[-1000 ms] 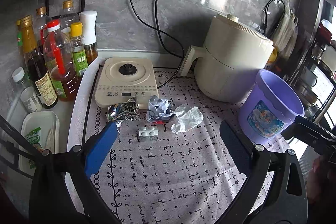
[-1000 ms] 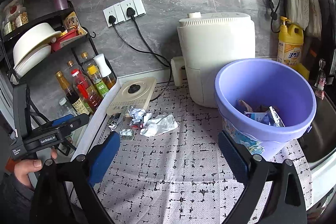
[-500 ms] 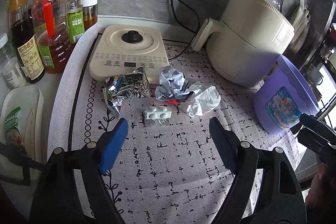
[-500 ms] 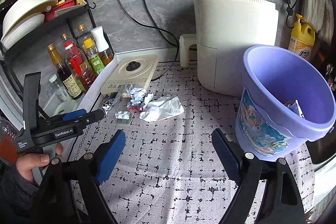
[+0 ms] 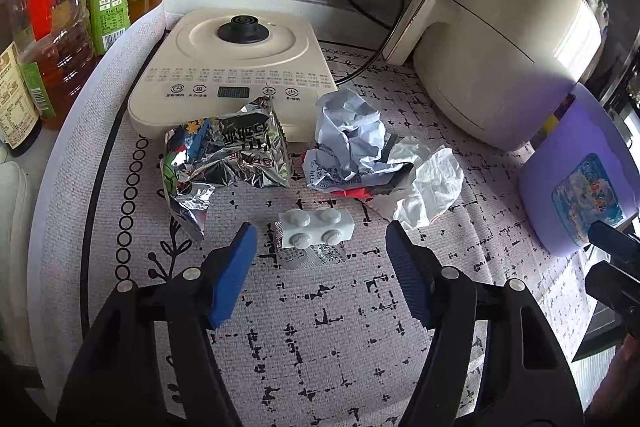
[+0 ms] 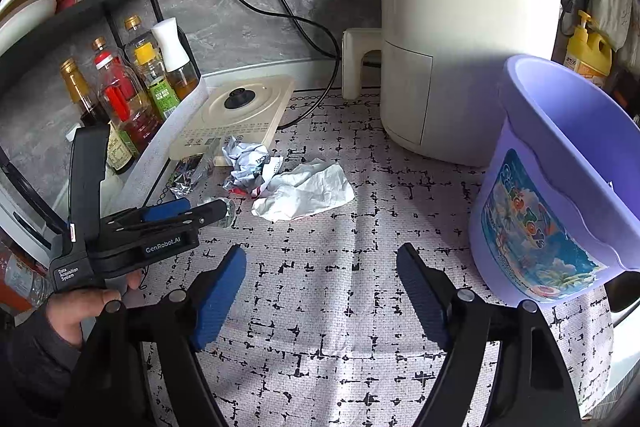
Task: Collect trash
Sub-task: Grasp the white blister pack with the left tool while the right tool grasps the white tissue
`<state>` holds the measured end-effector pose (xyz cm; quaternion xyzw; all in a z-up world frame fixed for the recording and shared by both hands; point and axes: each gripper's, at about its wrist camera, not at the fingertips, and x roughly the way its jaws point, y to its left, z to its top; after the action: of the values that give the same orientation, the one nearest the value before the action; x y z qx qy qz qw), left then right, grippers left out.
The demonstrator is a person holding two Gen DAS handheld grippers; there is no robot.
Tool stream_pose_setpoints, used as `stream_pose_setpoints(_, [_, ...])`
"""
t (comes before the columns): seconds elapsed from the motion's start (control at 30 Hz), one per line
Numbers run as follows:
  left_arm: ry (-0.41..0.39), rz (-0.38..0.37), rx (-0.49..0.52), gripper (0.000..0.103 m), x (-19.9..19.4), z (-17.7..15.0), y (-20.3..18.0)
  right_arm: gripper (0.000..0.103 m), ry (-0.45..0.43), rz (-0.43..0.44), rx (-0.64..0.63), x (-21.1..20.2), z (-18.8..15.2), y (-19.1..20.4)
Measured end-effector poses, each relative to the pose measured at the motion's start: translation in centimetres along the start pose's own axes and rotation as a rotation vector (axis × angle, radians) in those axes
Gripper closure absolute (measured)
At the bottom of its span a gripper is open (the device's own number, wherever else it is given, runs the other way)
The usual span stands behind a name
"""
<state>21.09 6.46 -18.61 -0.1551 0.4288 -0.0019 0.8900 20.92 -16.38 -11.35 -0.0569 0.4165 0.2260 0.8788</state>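
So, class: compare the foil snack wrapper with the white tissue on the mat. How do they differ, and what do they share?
The foil snack wrapper is shiny silver with print; the white tissue is matte and plain. The wrapper lies against the cooker base, on the side toward the bottles; the tissue lies on the side toward the purple bucket. Both are crumpled and lie loose on the mat.

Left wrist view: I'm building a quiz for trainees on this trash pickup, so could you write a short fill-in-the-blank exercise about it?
1. The white blister pack of pills lies between the closing fingers of the ____ gripper.
2. The crumpled silver foil wrapper rests partly against the cream ____ cooker.
3. The plastic bucket for the trash is ____ in colour.
4. The crumpled white tissue lies on the patterned ____.

Missing words: left; induction; purple; mat
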Motion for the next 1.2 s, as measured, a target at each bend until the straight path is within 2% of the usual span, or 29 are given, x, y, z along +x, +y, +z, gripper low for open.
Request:
stream_pose_setpoints(0.17, [0.003,-0.011,-0.014,0.043,1.0,0.3,1.1,0.028,0.03,-0.002,-0.011,2.3,0.7,0.6])
stream_pose_setpoints(0.23, [0.0,-0.018,-0.026,0.058,1.1,0.5,1.5,0.028,0.044,0.003,-0.014,3.4,1.1,1.0])
stream_pose_setpoints(0.3, [-0.005,-0.028,-0.023,0.058,1.2,0.5,1.6,0.029,0.058,0.009,-0.026,4.6,1.5,1.5])
stream_pose_setpoints(0.67, [-0.019,-0.053,-0.059,0.058,-0.5,-1.2,2.4,0.056,0.155,0.063,-0.11,10.7,3.1,4.9])
stream_pose_setpoints(0.8, [-0.026,-0.047,-0.071,0.058,-0.8,-1.6,2.8,0.061,0.188,0.066,-0.13,12.6,3.0,5.4])
stream_pose_setpoints(0.83, [-0.022,-0.04,-0.076,0.058,-0.9,-1.5,2.9,0.067,0.201,0.068,-0.136,13.1,3.0,5.5])
stream_pose_setpoints(0.9, [-0.02,-0.029,-0.081,0.058,-1.3,-1.3,3.0,0.087,0.24,0.063,-0.148,14.1,2.7,5.3])
stream_pose_setpoints(0.97, [-0.028,-0.024,-0.068,0.058,-1.9,-1.1,2.6,0.095,0.232,0.076,-0.148,13.8,2.6,5.1])
stream_pose_setpoints(1.07, [-0.054,-0.019,-0.049,0.058,-3.2,-1.0,1.7,0.096,0.214,0.111,-0.145,12.5,2.6,4.7])
stream_pose_setpoints(1.2, [-0.095,-0.008,-0.076,0.058,-4.6,-1.4,0.6,0.096,0.19,0.145,-0.153,10.4,2.1,3.8])
